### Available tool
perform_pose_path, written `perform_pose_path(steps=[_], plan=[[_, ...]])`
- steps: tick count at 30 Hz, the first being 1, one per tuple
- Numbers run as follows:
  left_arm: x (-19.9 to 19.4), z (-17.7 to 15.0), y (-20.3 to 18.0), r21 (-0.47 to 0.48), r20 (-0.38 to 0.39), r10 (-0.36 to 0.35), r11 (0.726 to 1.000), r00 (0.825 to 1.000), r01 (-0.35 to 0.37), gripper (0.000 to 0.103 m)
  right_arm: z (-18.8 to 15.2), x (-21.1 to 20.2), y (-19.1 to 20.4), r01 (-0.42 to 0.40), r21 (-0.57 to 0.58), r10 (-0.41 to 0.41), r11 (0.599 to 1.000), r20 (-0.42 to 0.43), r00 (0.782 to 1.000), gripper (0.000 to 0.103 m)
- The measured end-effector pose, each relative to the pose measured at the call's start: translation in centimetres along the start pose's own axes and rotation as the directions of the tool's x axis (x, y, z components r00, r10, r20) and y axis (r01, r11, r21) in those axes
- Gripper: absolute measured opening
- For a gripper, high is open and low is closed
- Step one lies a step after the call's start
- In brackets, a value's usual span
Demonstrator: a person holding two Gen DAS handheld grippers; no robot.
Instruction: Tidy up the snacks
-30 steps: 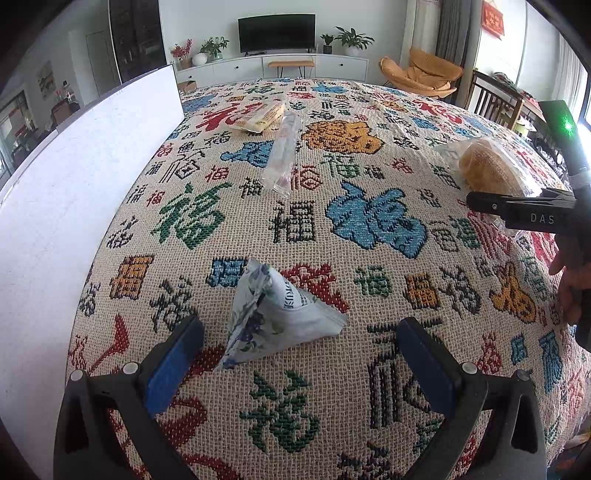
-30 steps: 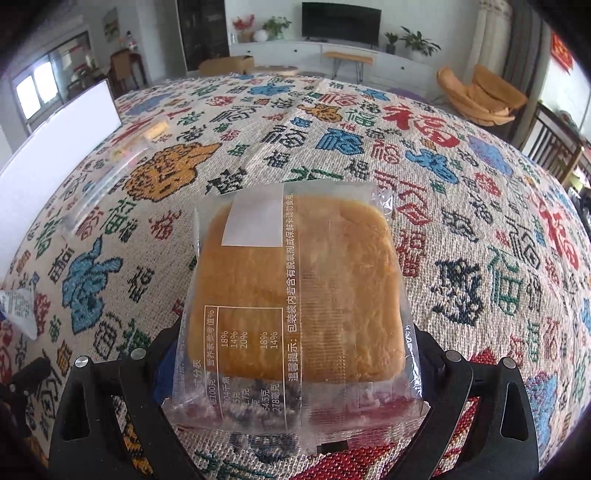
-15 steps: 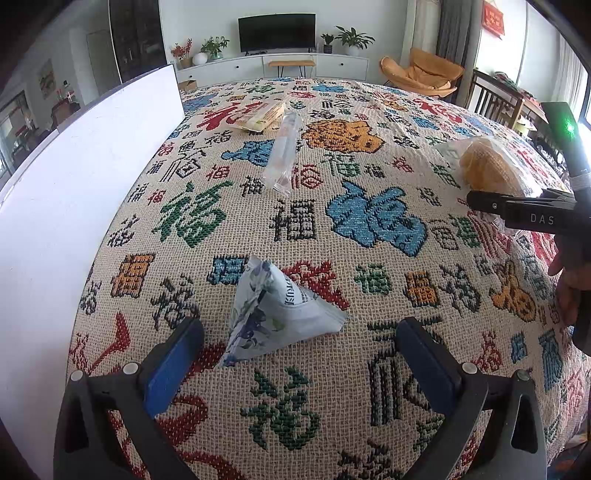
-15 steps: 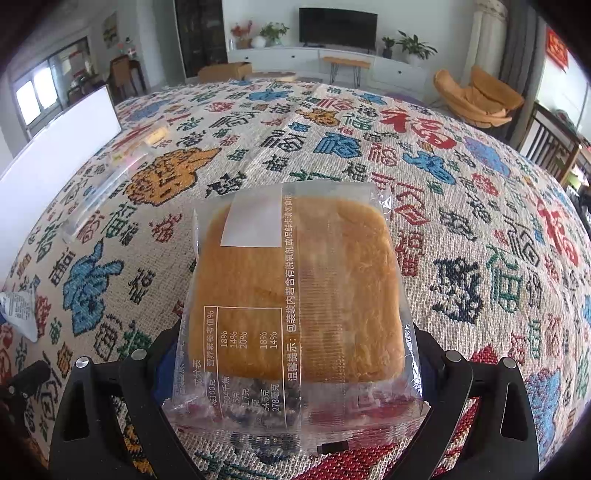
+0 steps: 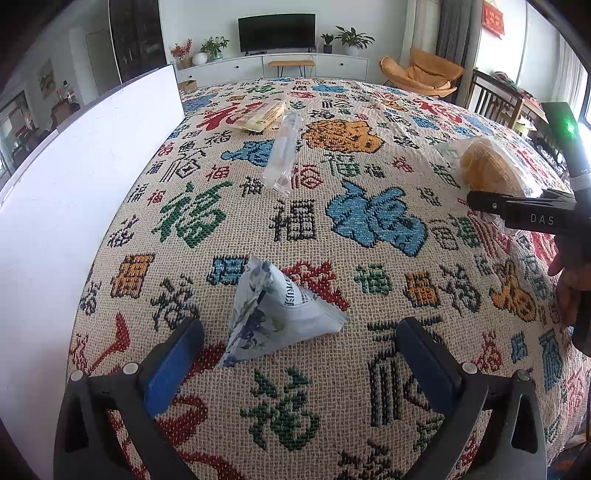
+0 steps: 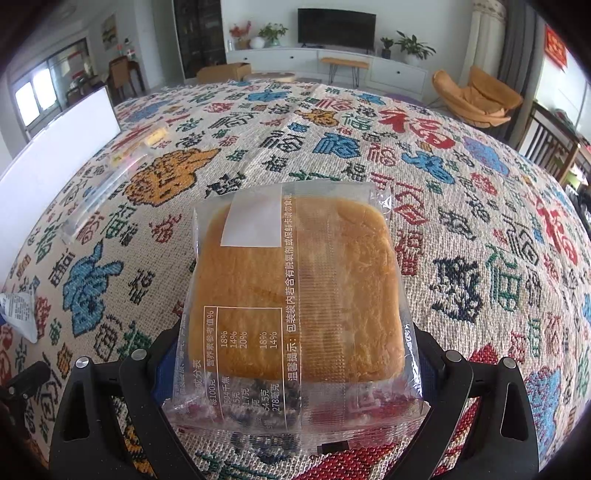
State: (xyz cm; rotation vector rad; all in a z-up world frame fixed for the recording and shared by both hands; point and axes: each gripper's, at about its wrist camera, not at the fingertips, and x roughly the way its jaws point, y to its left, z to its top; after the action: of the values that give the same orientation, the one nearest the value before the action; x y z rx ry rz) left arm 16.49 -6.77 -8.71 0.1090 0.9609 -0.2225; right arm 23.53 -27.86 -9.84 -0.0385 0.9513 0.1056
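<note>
My right gripper [image 6: 295, 354] pinches a square golden bread slice in crinkly clear wrapper [image 6: 295, 291] between its 2 fingers, above the coarse woven tablecloth [image 6: 480, 236] on the desk. My left gripper [image 5: 299, 354] hovers with fingers spread around a puffy triangular floral snack pouch [image 5: 273, 314] lying on the cloth.

Bright living rm: TV [image 5: 276, 32], white cabinet [image 5: 291, 65], orange chair [image 5: 424, 75].

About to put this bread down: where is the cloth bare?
Bare: the patterned cloth right of the clear-wrapped square bread, and the middle between it and the long clear sleeve. Crowded: the left side by the white board, with the white triangular pouch.
</note>
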Motion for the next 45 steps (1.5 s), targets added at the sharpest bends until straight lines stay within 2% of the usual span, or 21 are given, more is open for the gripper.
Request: perform_pose_path(steps=[37,39,40,43,45], plan=[[0.0,0.0,0.0,-0.002,-0.004,-0.005,1.000,1.000,0.005,0.103,-0.1,0.0,0.0,-0.001,-0.002,0.001,1.000,-0.003,1.000,0.098],[-0.2,0.1,0.6,-0.020,-0.011,-0.044,0.999,0.999,0.043,0.103,-0.1,0.0,0.0,-0.001,-0.002,0.001,1.000,-0.003,1.000,0.098],[-0.6,0.2,1.3,-0.052,-0.006,-0.089,0.995,0.996,0.088,0.103,-0.1,0.0,0.0,-0.001,-0.002,0.001,1.000,-0.003,1.000,0.098],[-1.7,-0.1,4.4,-0.204,0.043,-0.244,0.947,0.969,0.248,0.103,-0.2,-0.1,0.0,-0.001,-0.002,0.001,1.000,-0.004,1.000,0.098],[-1.9,-0.4,5.7,-0.268,0.062,-0.288,0.917,0.956,0.294,0.103,-0.2,-0.1,0.0,-0.001,-0.002,0.001,1.000,-0.003,1.000,0.098]])
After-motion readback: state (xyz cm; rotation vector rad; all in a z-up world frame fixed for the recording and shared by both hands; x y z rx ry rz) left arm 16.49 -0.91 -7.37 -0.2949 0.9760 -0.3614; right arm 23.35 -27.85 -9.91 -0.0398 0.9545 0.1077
